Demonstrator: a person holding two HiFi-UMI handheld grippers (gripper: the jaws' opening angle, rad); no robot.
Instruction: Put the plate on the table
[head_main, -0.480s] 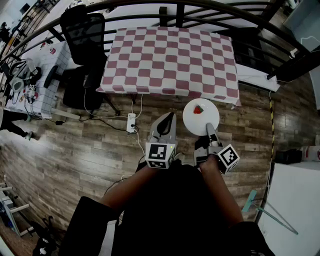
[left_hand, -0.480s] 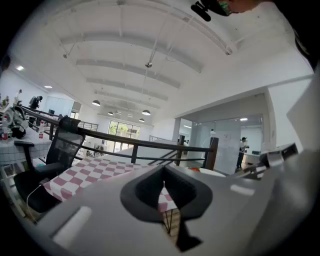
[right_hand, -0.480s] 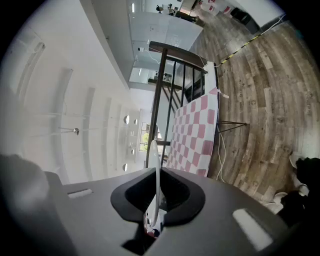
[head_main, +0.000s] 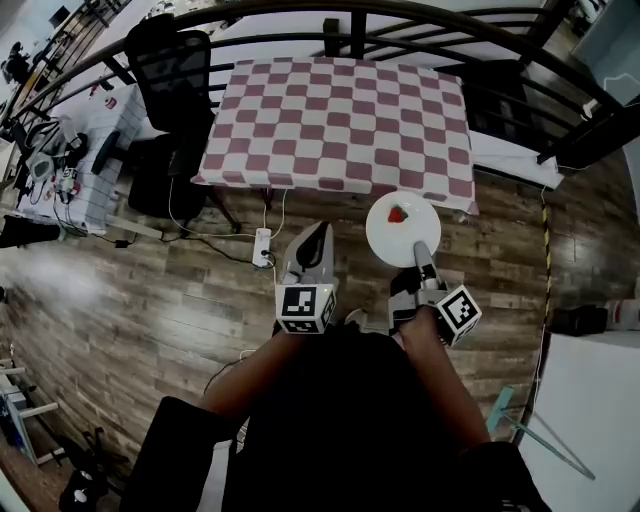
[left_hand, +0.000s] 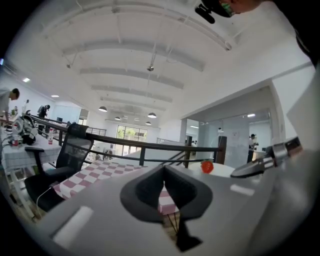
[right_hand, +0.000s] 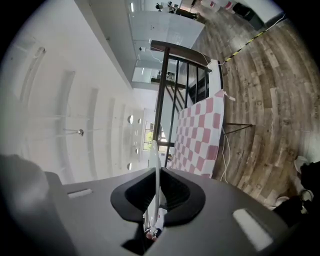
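Just short of the table (head_main: 340, 120), the right gripper (head_main: 421, 252) pinches the plate (head_main: 402, 231) by its rim, apparently mid-carry. The left gripper (head_main: 312, 245) is pressed together, empty. Next, the plate likely needs moving forward over the table, kept level.

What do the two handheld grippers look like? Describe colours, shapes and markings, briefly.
Both look alike. The left gripper and right gripper have pale grey bodies tapering to narrow tips, with black pads lining the jaws. Each carries a white cube with black square markers at its rear. The person wears black clothing, forearms uncovered.
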